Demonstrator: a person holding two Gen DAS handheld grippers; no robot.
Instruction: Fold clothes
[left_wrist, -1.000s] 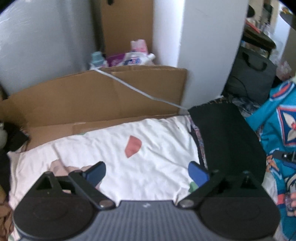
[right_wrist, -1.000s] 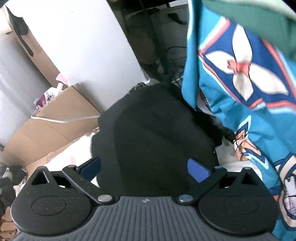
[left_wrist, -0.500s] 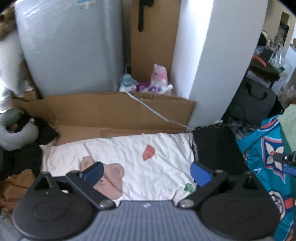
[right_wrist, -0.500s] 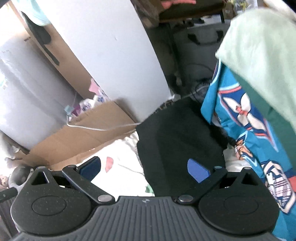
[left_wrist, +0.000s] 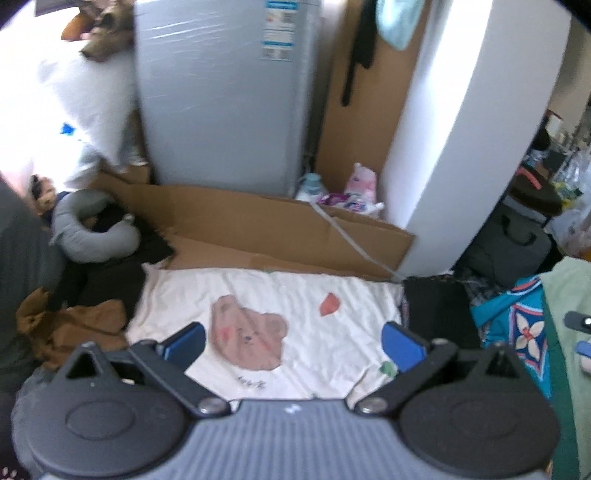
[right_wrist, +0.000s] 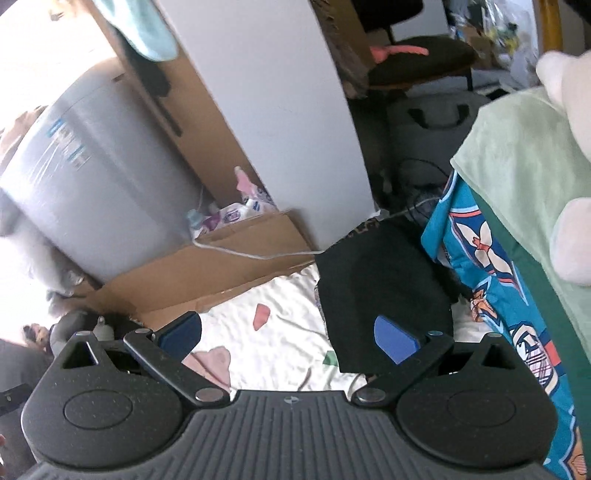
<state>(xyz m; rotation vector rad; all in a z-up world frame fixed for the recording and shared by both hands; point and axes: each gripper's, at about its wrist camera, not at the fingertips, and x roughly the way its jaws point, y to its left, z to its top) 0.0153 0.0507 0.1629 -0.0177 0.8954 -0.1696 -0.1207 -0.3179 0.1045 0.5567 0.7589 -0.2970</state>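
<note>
Cluttered room corner: a grey appliance (left_wrist: 225, 92) wrapped in film stands against the wall, with flattened cardboard (left_wrist: 266, 229) propped along its foot, seemingly as a barrier between the floor clutter and the laundry area.

White shirt (left_wrist: 280, 317), bear print up: spread flat on the floor in front of the cardboard, smoothed out, judged to be laid ready for folding.

Black garment (right_wrist: 380, 291): lies just beside the white shirt on its right, overlapping its edge; appears already flat, possibly a finished piece set aside.

Turquoise patterned cloth (right_wrist: 480, 258): hangs at the far right under a pale green towel (right_wrist: 517, 166), likely a pile waiting its turn.

Brown garment (left_wrist: 70, 325) and grey neck pillow (left_wrist: 92, 236): heaped at the left, clear of the work area.

Left hand-held gripper (left_wrist: 291, 341): jaws spread wide, nothing between them, raised above the white shirt's near edge.

Right hand-held gripper (right_wrist: 288, 336): jaws likewise wide and empty, held over the seam between white shirt and black garment.

No fold is visibly started on the white shirt.
</note>
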